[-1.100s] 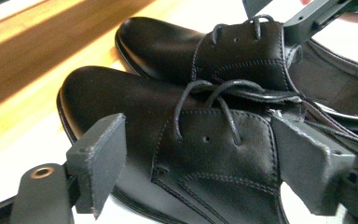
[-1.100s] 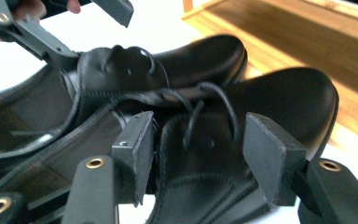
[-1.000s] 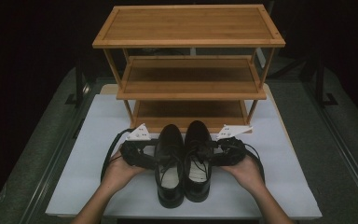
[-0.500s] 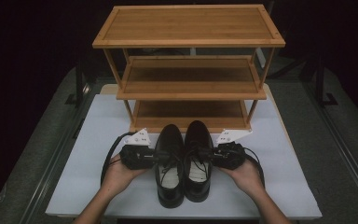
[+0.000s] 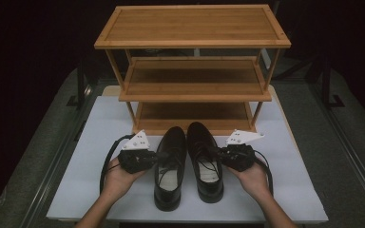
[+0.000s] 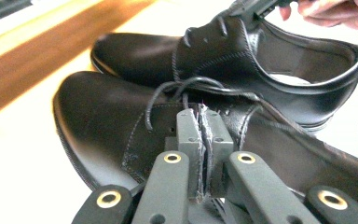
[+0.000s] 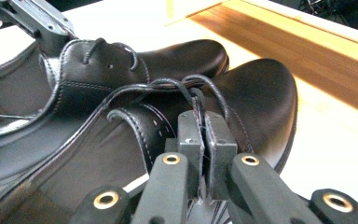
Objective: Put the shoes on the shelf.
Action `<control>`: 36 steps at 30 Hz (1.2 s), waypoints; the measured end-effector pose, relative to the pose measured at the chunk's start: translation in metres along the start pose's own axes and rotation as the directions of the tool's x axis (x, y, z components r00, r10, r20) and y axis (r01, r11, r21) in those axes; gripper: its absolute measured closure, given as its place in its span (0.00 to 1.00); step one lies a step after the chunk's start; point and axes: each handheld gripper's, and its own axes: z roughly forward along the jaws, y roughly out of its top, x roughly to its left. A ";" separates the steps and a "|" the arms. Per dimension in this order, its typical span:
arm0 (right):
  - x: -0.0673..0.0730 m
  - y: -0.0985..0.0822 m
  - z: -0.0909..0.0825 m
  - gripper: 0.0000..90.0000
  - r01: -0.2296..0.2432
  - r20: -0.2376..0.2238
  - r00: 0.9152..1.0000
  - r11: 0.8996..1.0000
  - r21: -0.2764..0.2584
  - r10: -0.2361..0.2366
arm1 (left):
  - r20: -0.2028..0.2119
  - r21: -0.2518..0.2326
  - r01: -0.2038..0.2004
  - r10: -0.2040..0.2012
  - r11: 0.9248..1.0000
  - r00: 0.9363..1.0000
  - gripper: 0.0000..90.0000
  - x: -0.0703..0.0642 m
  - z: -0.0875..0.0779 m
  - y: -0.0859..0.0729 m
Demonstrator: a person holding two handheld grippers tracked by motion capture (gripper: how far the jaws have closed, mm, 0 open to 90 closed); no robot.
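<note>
Two black lace-up shoes stand side by side on a white board (image 5: 76,190), toes toward a wooden rack (image 5: 192,42). My left gripper (image 5: 154,159) presses against the outer side of the left shoe (image 5: 171,152) at its lacing. In the left gripper view, the left gripper (image 6: 200,121) is shut on the left shoe (image 6: 102,116) at its eyelet flap. My right gripper (image 5: 221,154) meets the right shoe (image 5: 202,142) the same way. In the right gripper view, the right gripper (image 7: 200,123) is shut on the right shoe (image 7: 261,98), with a lace (image 7: 168,84) running into the jaws.
The three-tier rack stands just beyond the toes, its lowest shelf (image 5: 195,114) at board height and bare. The board rests on a grey table (image 5: 351,142) with dark surroundings. A cable (image 5: 108,159) loops beside the left hand.
Both hands and grippers have shifted only slightly, a little nearer the person. The shoes stay in about the same spot.
</note>
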 end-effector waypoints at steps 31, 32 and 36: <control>-0.040 0.030 0.001 0.97 -0.054 0.127 0.990 0.995 -0.081 0.064 | -0.132 -0.111 0.015 -0.030 0.994 0.991 0.98 0.041 -0.003 0.044; -0.041 0.032 0.003 0.97 -0.056 0.130 0.989 0.995 -0.081 0.066 | -0.135 -0.109 0.014 -0.029 0.994 0.990 0.98 0.044 -0.001 0.045; -0.047 0.036 0.010 0.97 -0.060 0.143 0.987 0.995 -0.084 0.071 | -0.151 -0.110 0.025 -0.042 0.994 0.988 0.98 0.054 0.010 0.045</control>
